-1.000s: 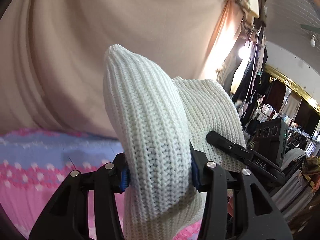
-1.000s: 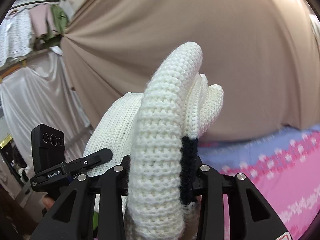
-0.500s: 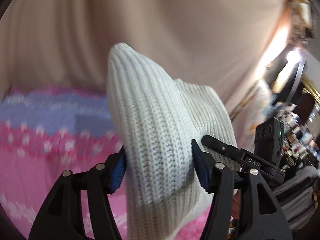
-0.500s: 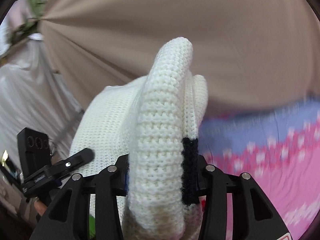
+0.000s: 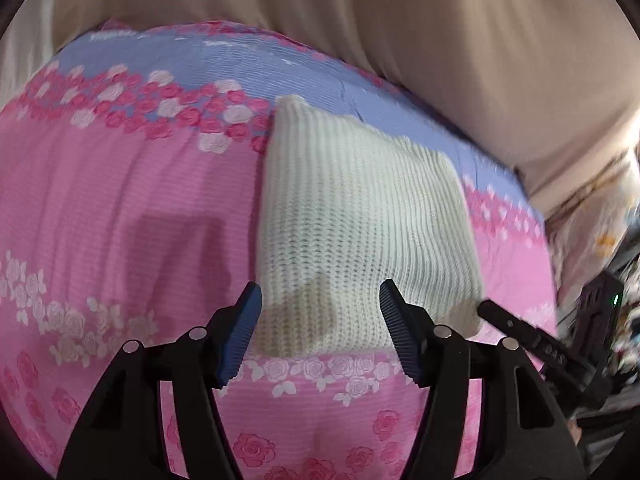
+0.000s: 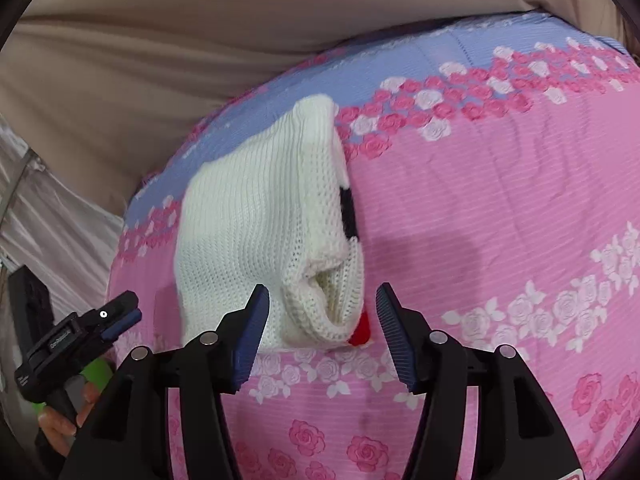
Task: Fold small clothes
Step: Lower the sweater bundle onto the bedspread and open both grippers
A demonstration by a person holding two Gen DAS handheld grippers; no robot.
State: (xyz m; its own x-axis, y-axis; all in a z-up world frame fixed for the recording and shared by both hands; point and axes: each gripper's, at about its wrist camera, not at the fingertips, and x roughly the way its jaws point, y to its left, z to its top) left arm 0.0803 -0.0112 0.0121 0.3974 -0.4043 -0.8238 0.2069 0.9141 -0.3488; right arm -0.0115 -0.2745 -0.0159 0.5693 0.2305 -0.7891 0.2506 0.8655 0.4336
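A folded white knit sweater [image 5: 360, 220] lies flat on the pink rose-print bedspread [image 5: 120, 200]. My left gripper [image 5: 319, 292] hovers open just over its near left edge, pads clear of the knit. In the right wrist view the sweater [image 6: 248, 220] shows a black patch [image 6: 349, 216], a red patch [image 6: 362, 330] and a rolled opening at its near right corner. My right gripper [image 6: 322, 292] stands over that corner with its jaws opening and the pads apart from the knit. Each gripper also shows in the other's view, the right gripper [image 5: 520, 332] and the left gripper [image 6: 116, 316].
A beige curtain [image 5: 400, 20] hangs behind the bed's far edge. The bedspread [image 6: 480, 200] has a blue band along the back. Pale silvery cloth [image 6: 40, 220] hangs at the left. A hand [image 6: 60, 424] holds the left gripper's handle.
Both grippers came down from in front of the curtain to the bed. The sweater, pinched and held up before, now lies on the bedspread, and both sets of jaws have let it go.
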